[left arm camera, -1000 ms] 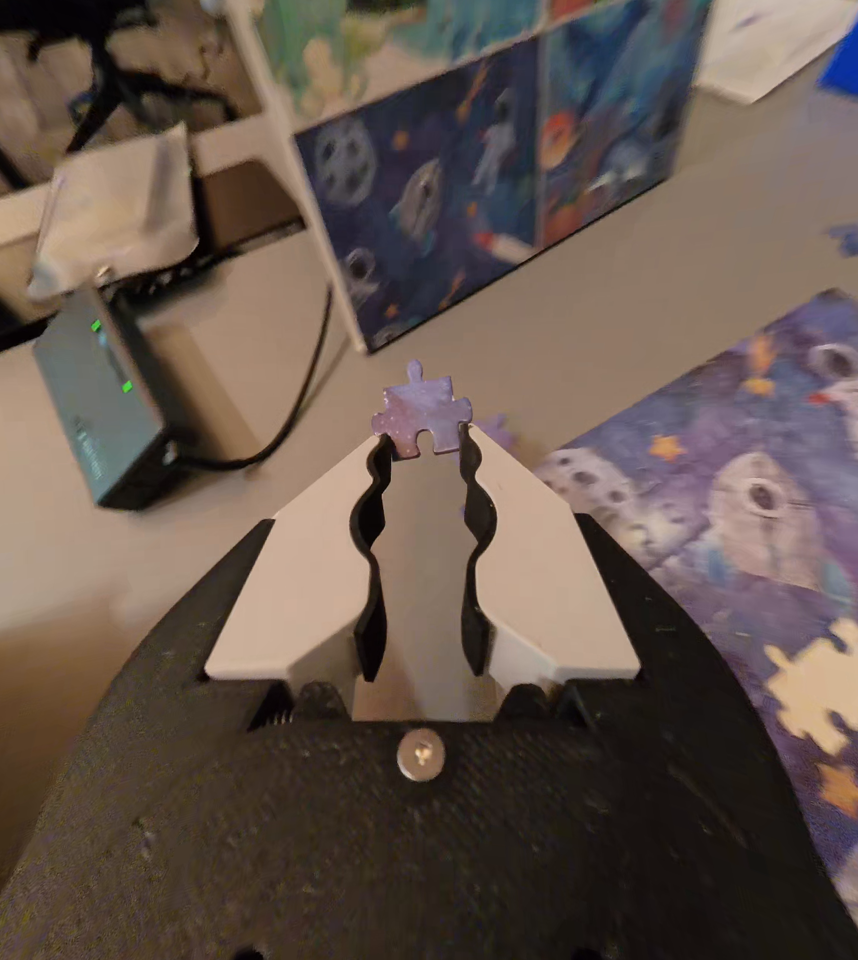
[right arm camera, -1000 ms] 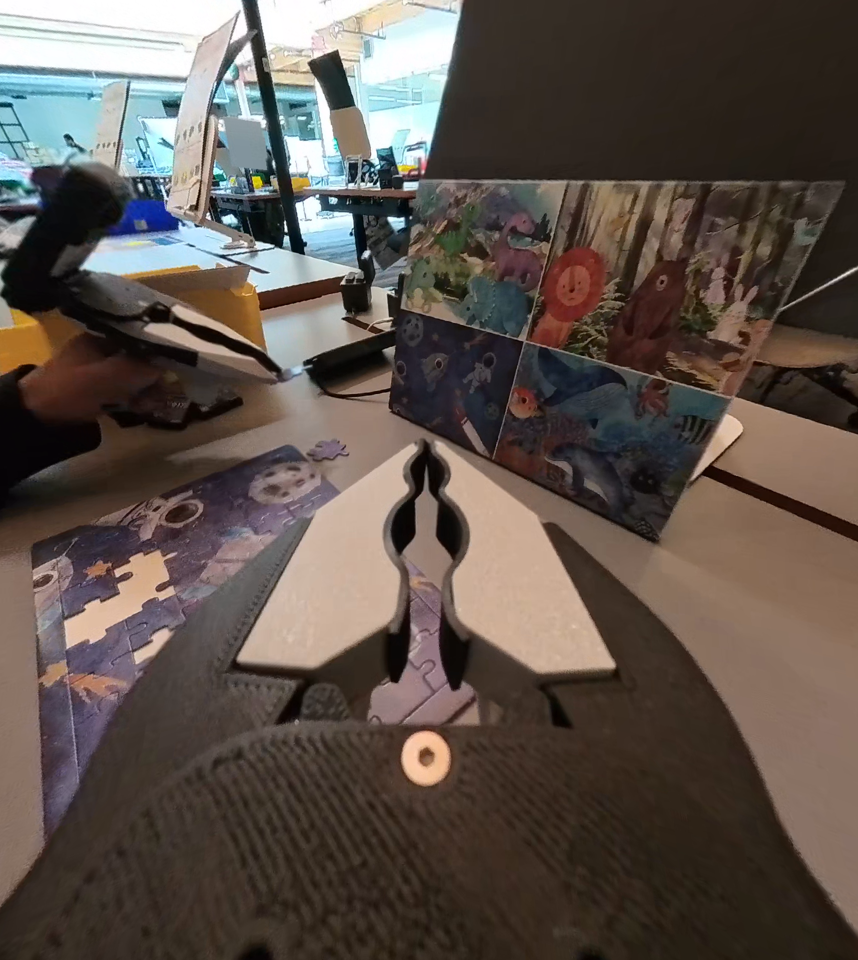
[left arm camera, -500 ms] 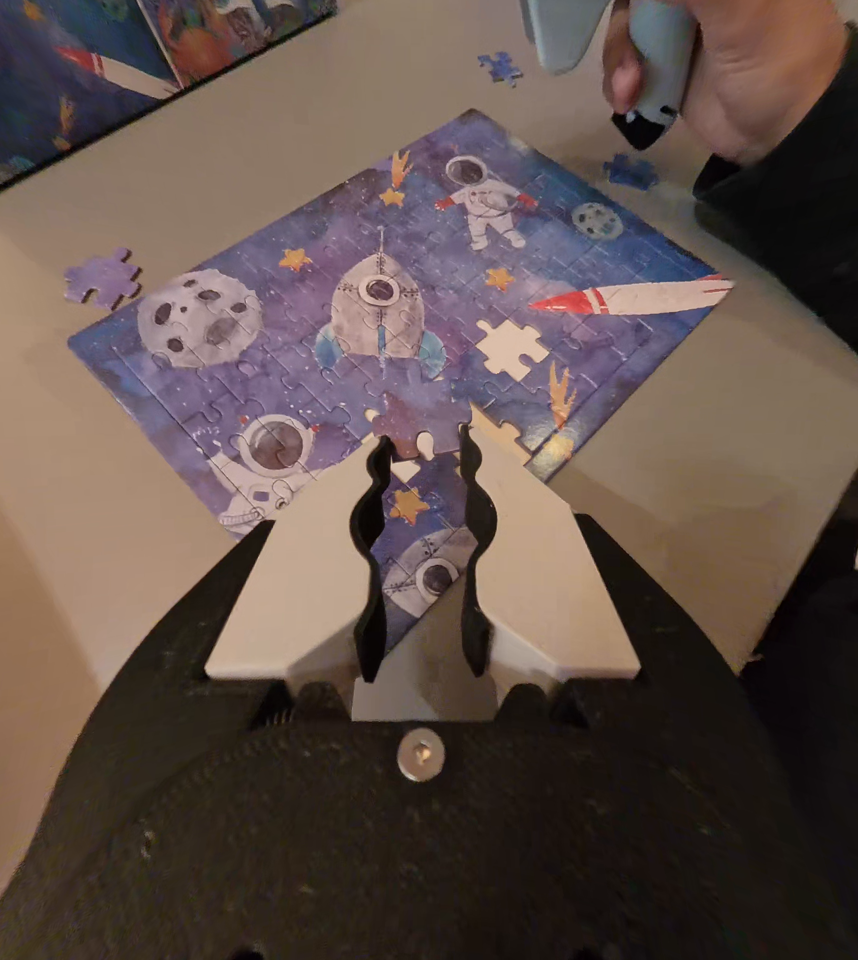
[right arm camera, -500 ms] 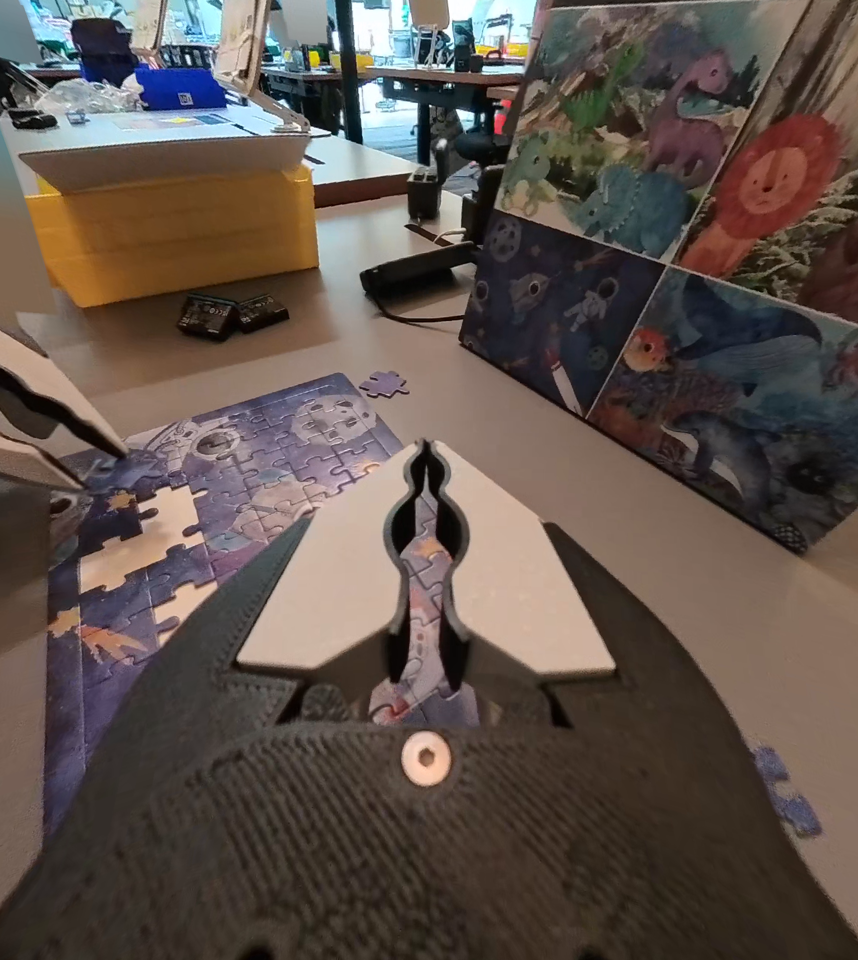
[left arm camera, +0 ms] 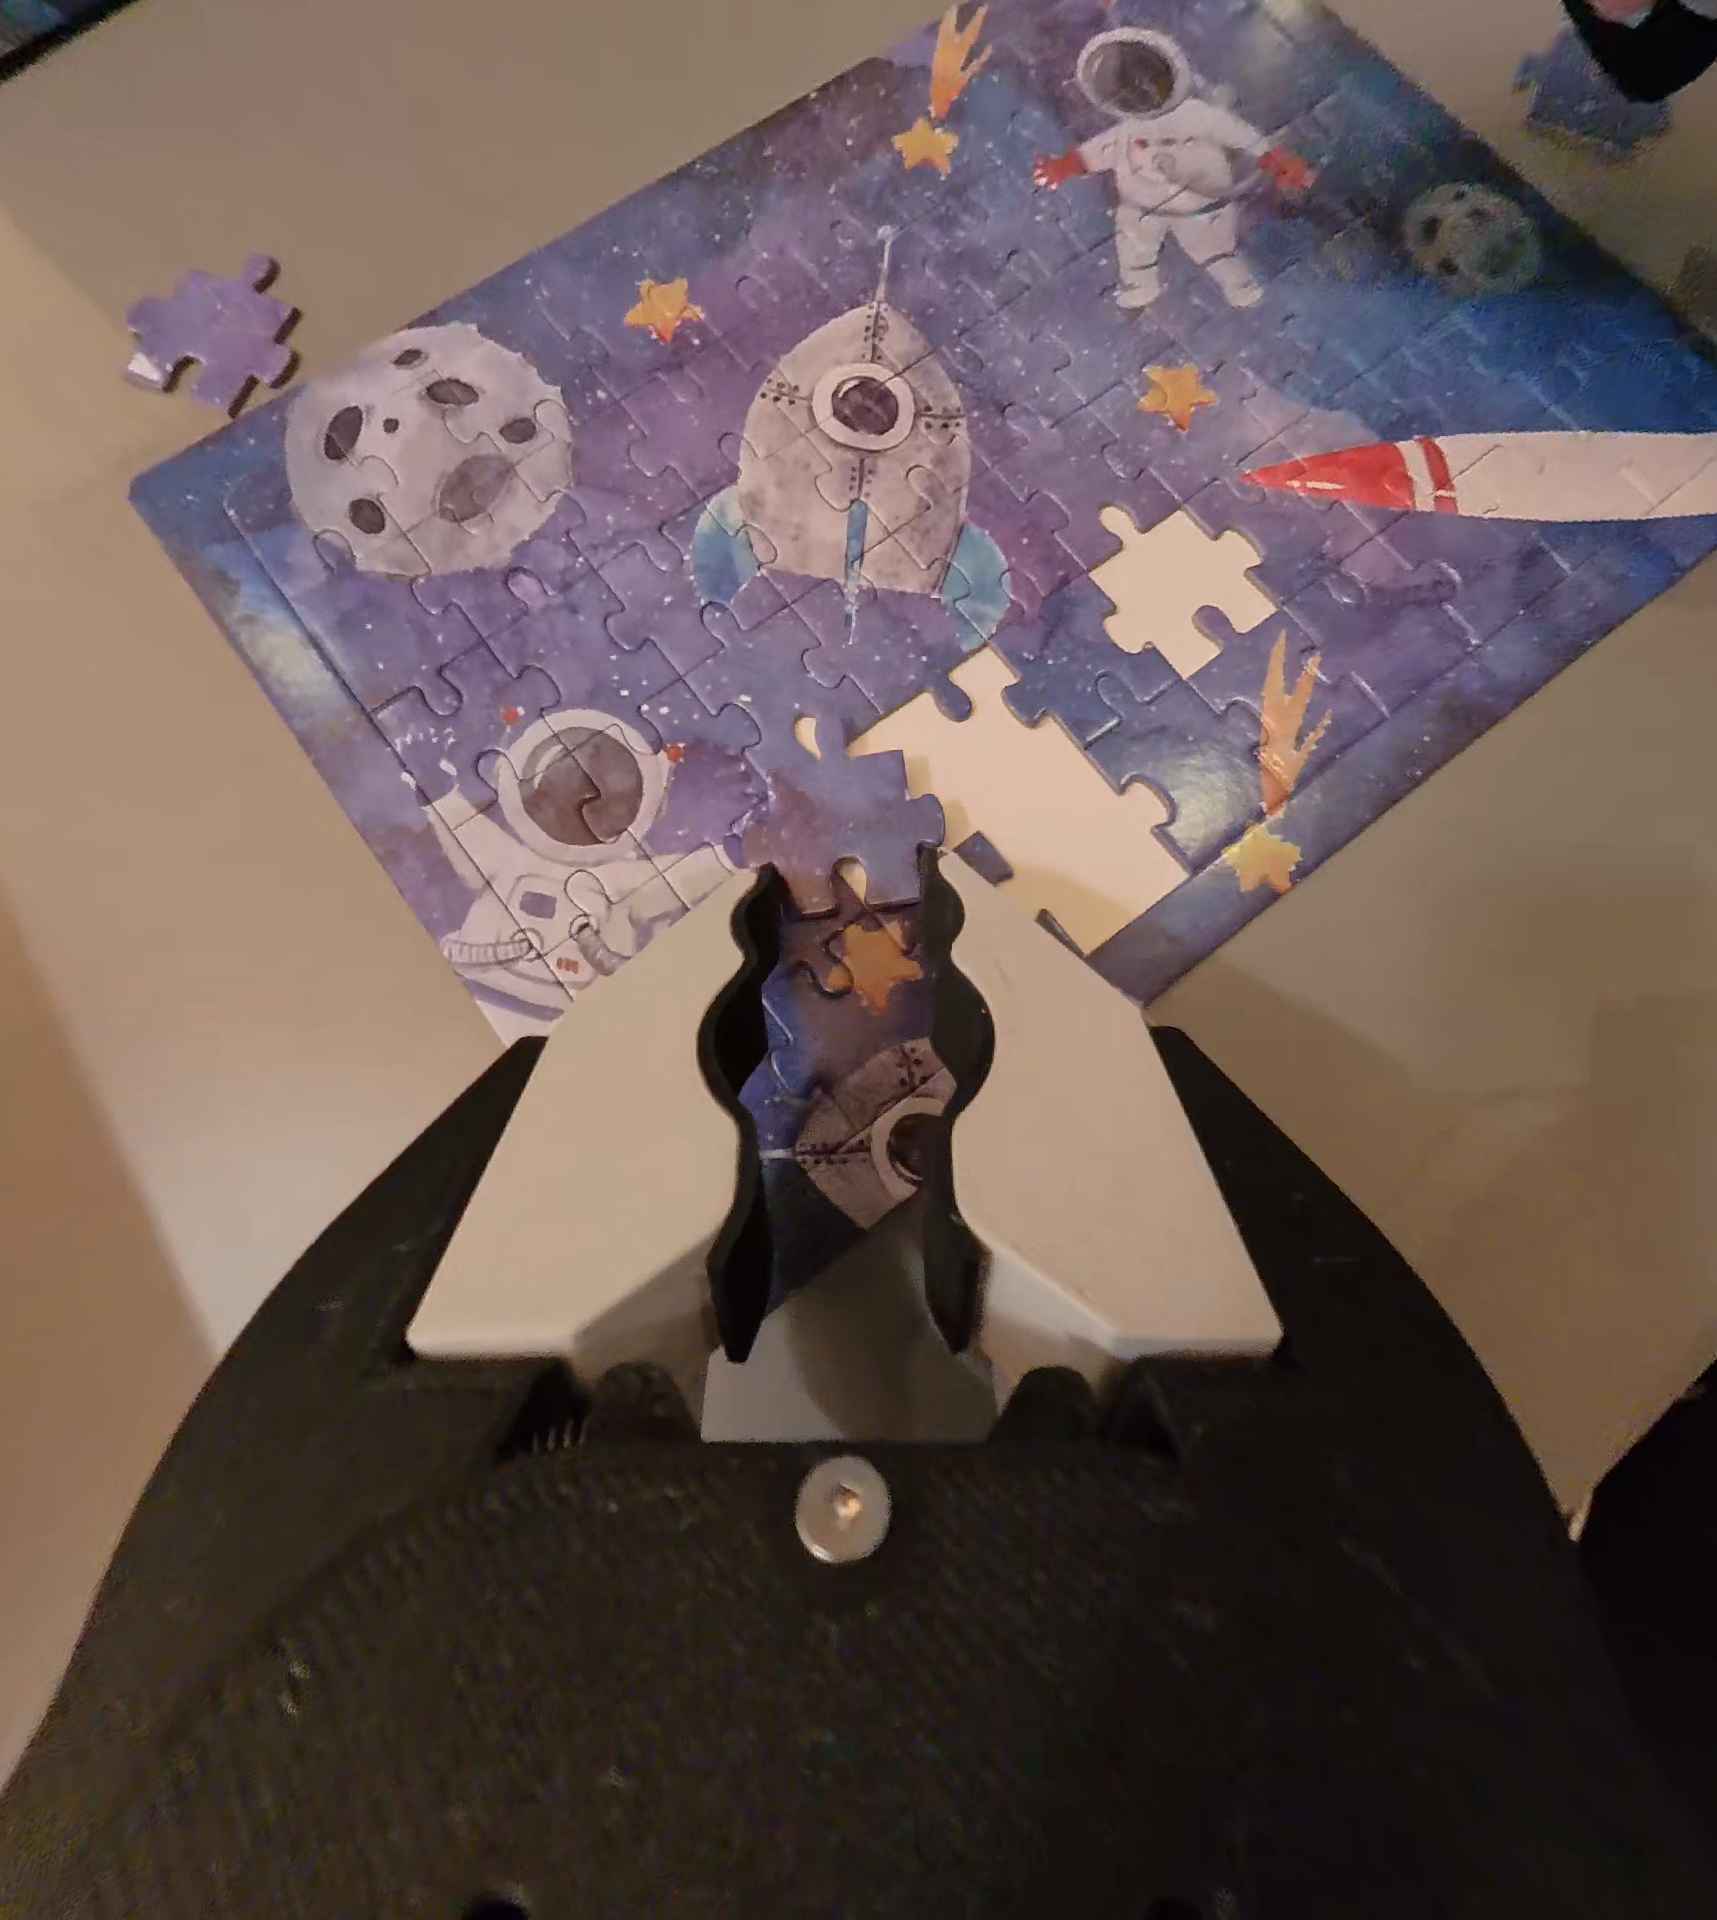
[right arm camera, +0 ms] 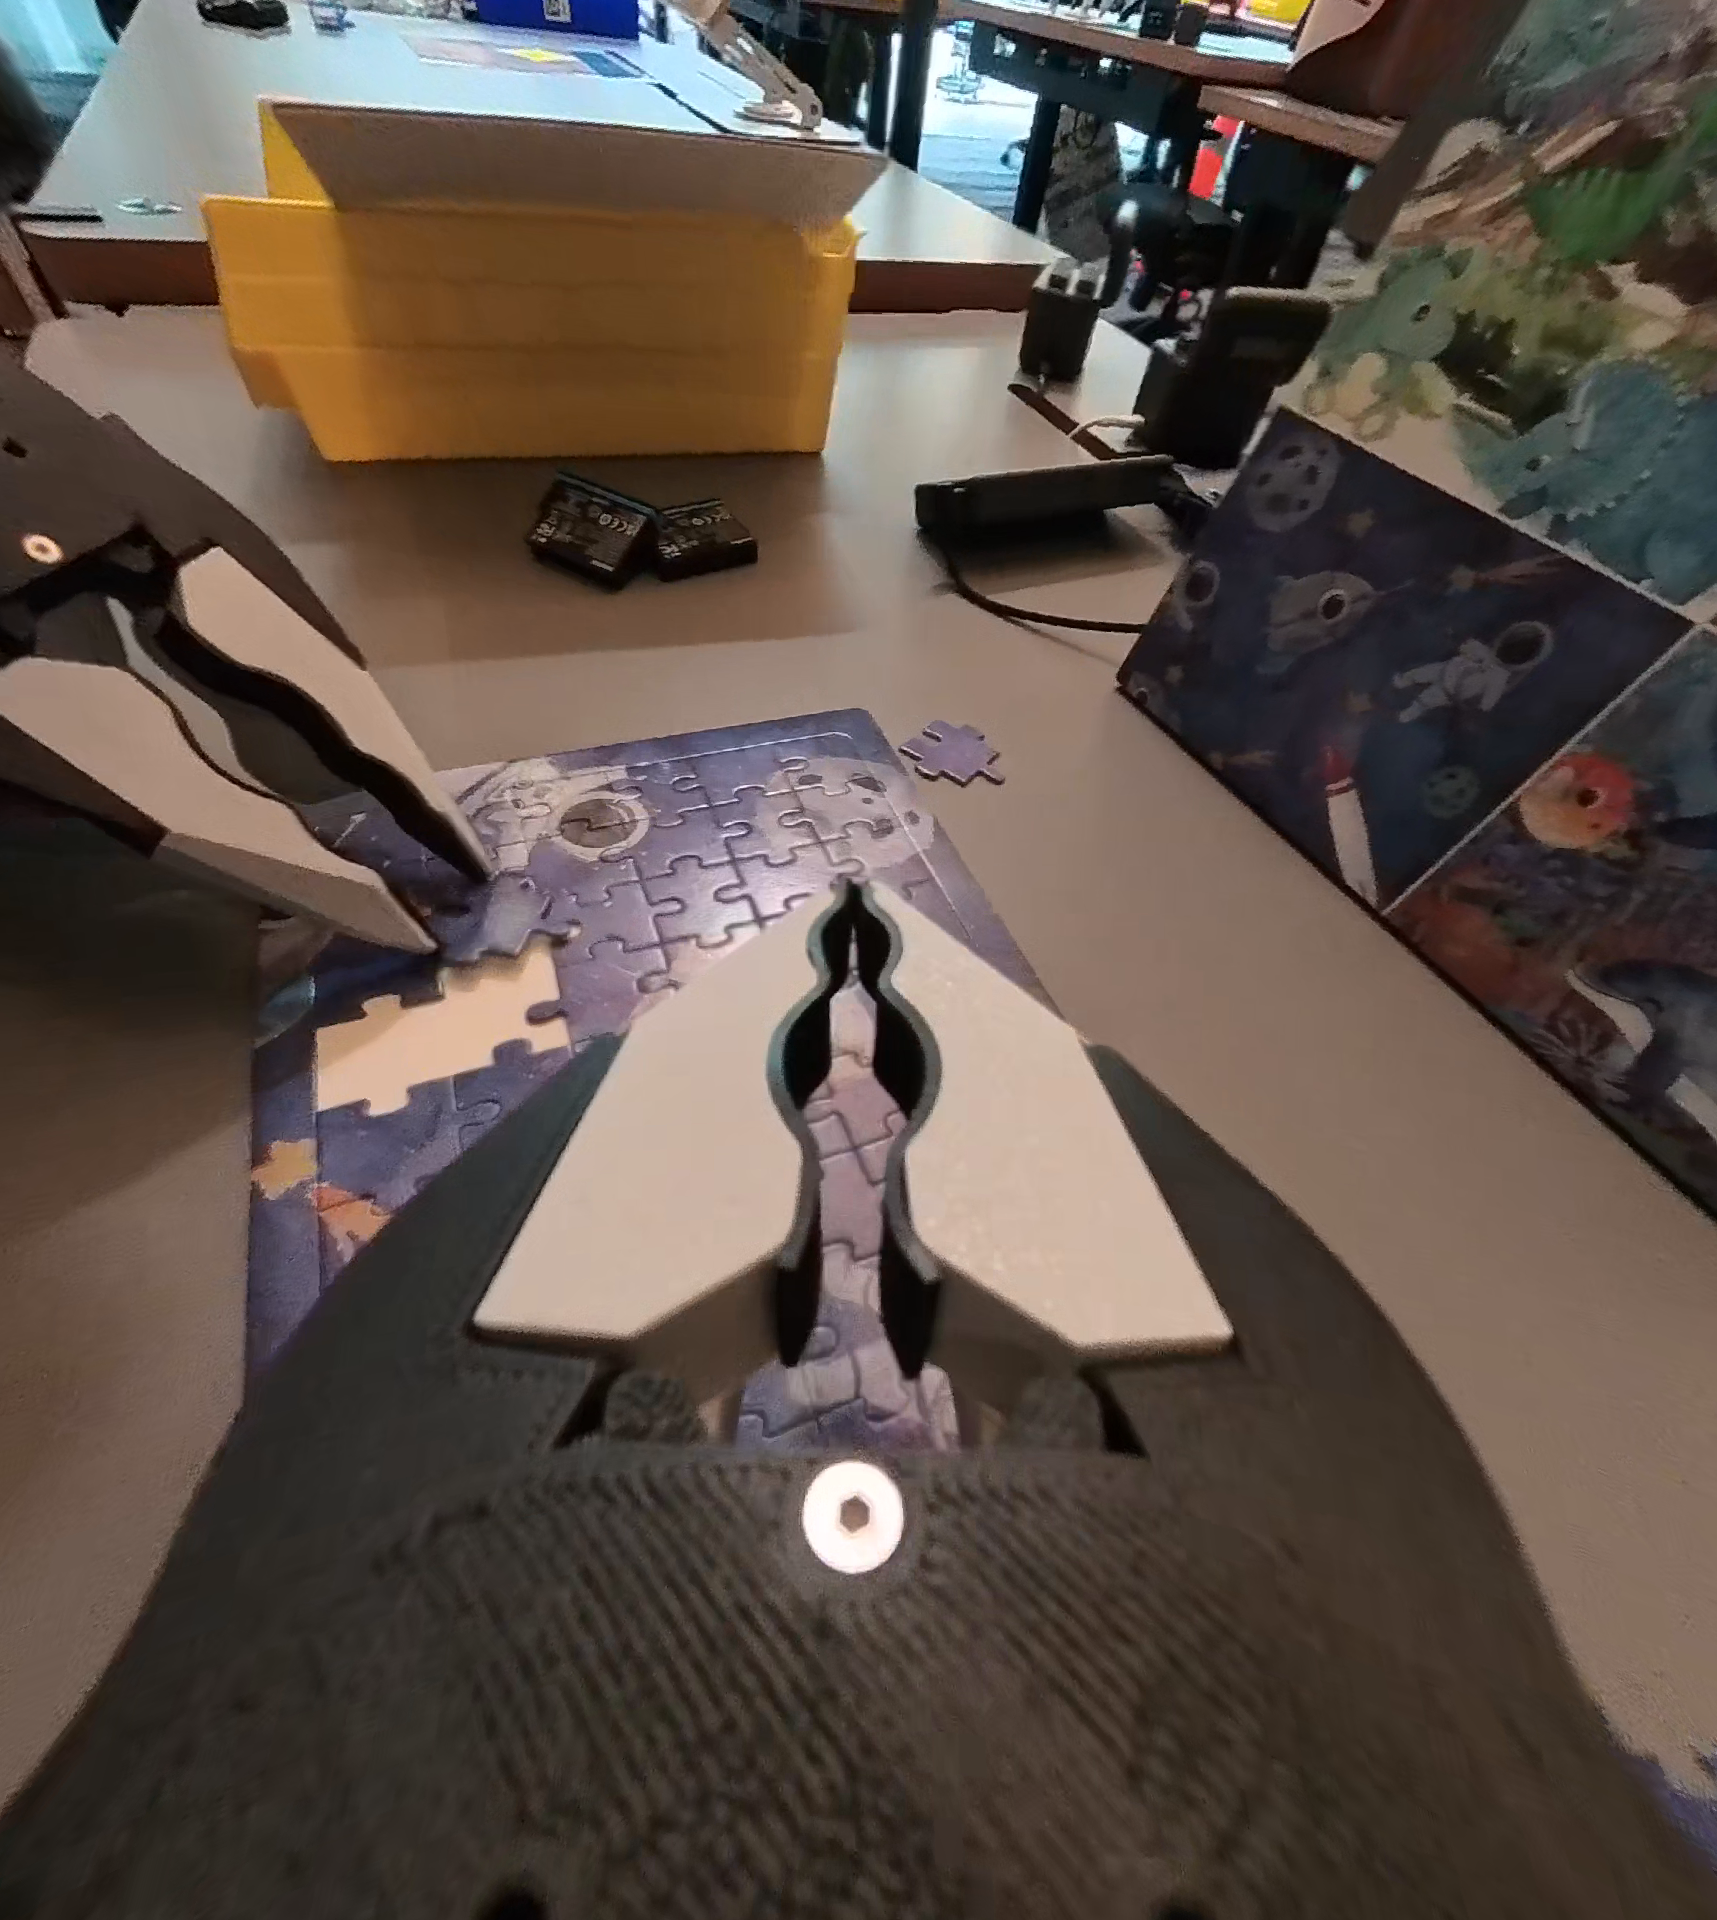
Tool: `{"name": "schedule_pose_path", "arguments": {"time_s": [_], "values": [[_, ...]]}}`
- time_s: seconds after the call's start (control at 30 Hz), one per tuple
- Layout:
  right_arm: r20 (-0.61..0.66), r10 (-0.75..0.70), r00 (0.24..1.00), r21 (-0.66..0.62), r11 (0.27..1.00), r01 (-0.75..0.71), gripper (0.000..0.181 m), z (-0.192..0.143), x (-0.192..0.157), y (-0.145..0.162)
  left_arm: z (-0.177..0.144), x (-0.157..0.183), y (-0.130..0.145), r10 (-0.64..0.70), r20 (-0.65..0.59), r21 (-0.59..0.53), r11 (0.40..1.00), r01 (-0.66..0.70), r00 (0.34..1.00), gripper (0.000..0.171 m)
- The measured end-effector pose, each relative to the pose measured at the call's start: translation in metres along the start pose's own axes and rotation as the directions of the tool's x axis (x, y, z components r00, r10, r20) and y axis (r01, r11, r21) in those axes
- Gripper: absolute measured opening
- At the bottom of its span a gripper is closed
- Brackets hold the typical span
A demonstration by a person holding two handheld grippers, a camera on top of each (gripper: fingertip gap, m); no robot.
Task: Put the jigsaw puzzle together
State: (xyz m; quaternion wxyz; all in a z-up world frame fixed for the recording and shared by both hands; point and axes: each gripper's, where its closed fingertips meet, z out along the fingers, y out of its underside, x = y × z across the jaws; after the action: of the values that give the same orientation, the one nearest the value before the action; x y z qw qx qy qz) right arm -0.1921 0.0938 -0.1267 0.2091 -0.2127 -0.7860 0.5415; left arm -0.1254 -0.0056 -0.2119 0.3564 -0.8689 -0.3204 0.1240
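The left claw (left arm camera: 846, 868) is pinching a purple puzzle piece (left arm camera: 849, 816) by its near edge, with one fingertip on each side. The piece sits low over the puzzle (left arm camera: 937, 468), right at the left end of the big white gap (left arm camera: 1030, 821) where pieces are missing. In the right wrist view the piece looks like it touches the puzzle there, but I cannot tell if it is pressed in. The puzzle lies flat on the gray counter (left arm camera: 106, 935). It shows a purple sky with a gray moon, a rocket, two spacemen and small yellow stars. A smaller white gap (left arm camera: 1181, 587) sits farther right, below a red and white rocket. One loose purple piece (left arm camera: 210, 332) lies on the counter just beside the far left corner of the puzzle, near the moon. Another loose piece (left arm camera: 1581, 114) lies by the far right edge, partly hidden. The right claw (right arm camera: 856, 896) hangs over the near side of the puzzle with its fingertips pressed together and nothing between them. A picture board (right arm camera: 1519, 727) with space and animal scenes leans up on the right side of the counter. Farther back stand yellow bins (right arm camera: 542, 353) with a white sheet on top. Two small black blocks (right arm camera: 641, 535) lie in front of the bins. A black box with a cord (right arm camera: 1041, 499) rests near the board.
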Motion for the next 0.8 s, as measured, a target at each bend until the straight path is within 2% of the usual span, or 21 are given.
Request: {"name": "schedule_pose_path", "arguments": {"time_s": [0.1, 0.23, 0.47, 0.6, 0.73, 0.8], "values": [[0.043, -0.042, 0.998, -0.029, 0.999, 0.043, 0.0, 0.008, -0.018, 0.002, -0.002, -0.007, -0.001, -0.017, 0.05, -0.009, 1.0, 0.018, 0.999, 0.025], [0.095, -0.109, 0.99, -0.073, 0.991, 0.116, 0.0, 0.02, -0.042, 0.008, -0.005, -0.003, -0.006, -0.058, 0.031, 0.01, 0.998, 0.057, 0.998, 0.025], [0.099, -0.249, 0.963, -0.124, 0.957, 0.26, 0.0, 0.031, -0.061, 0.016, -0.005, 0.0, -0.007, -0.032, 0.052, 0.005, 0.999, 0.032, 0.998, 0.028], [0.118, -0.249, 0.961, -0.115, 0.958, 0.262, 0.0, 0.033, -0.067, 0.016, -0.012, -0.004, -0.006, -0.054, 0.037, 0.004, 0.999, 0.054, 0.998, 0.031], [0.165, -0.233, 0.958, -0.115, 0.961, 0.253, 0.0, 0.035, -0.076, 0.019, -0.008, -0.011, 0.006, -0.054, 0.042, -0.053, 0.997, 0.056, 0.998, 0.033], [0.192, -0.226, 0.955, -0.123, 0.96, 0.252, 0.0, 0.037, -0.081, 0.022, -0.005, -0.004, 0.005, -0.06, -0.004, -0.039, 0.997, 0.06, 0.998, 0.034]]}}
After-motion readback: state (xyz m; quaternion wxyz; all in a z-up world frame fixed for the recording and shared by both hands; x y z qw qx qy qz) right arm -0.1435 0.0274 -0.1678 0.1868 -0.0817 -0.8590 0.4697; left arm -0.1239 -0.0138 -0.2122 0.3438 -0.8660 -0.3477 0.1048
